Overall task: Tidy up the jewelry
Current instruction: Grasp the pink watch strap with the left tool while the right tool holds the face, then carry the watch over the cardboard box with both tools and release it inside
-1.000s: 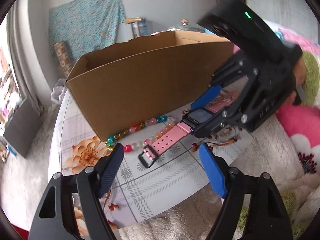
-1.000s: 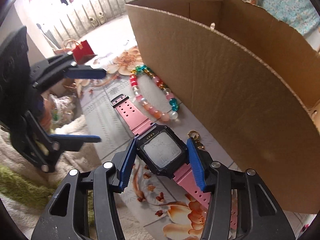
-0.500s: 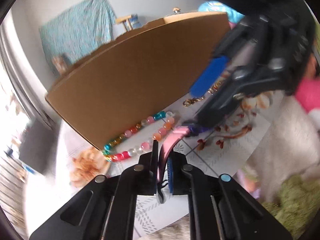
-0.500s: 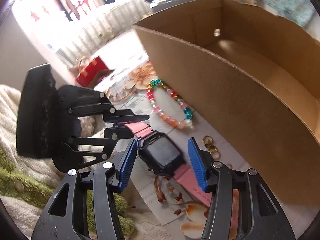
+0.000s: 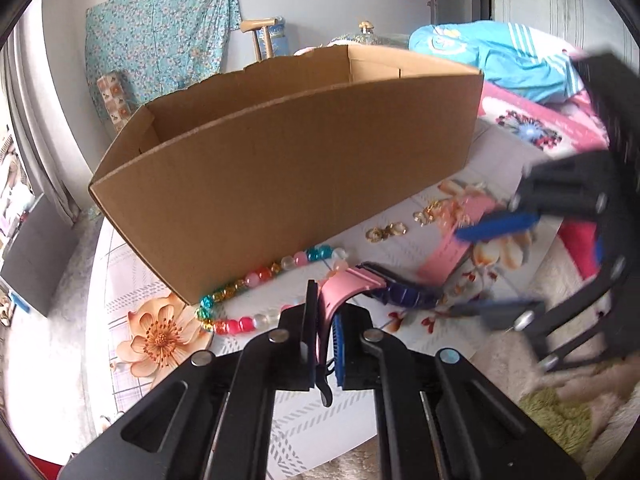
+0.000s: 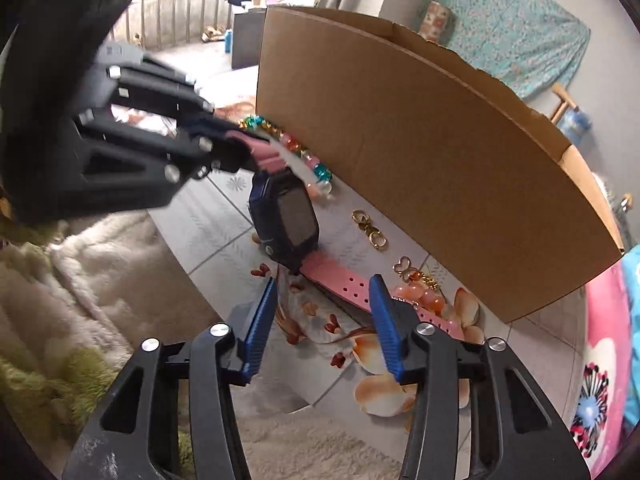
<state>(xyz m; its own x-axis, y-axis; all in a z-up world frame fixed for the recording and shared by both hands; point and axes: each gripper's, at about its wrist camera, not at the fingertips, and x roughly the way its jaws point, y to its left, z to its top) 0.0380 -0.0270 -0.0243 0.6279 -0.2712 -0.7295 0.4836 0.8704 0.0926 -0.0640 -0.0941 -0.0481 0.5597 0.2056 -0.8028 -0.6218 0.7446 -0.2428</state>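
Observation:
A pink-strapped watch (image 6: 286,216) with a dark square face hangs tilted above the table. My left gripper (image 5: 324,330) is shut on its buckle-end strap (image 5: 344,286); it also shows in the right wrist view (image 6: 236,148). My right gripper (image 6: 322,312) is open, its blue pads either side of the watch's lower strap (image 6: 340,282) without touching it; it appears blurred in the left wrist view (image 5: 496,264). A coloured bead bracelet (image 5: 256,292) lies against the front wall of a brown cardboard box (image 5: 288,168). Small gold pieces (image 5: 386,234) lie near the box.
The table has a floral tile-pattern cover (image 5: 160,332). A fluffy cream and green blanket (image 6: 100,272) lies along the table's near edge. Pink and blue bedding (image 5: 520,92) is at the right. Gold clasps (image 6: 370,226) lie between the watch and the box wall (image 6: 420,168).
My right gripper has let go of the watch face, opened and drawn back. My left gripper stays shut on the strap and now holds the watch lifted.

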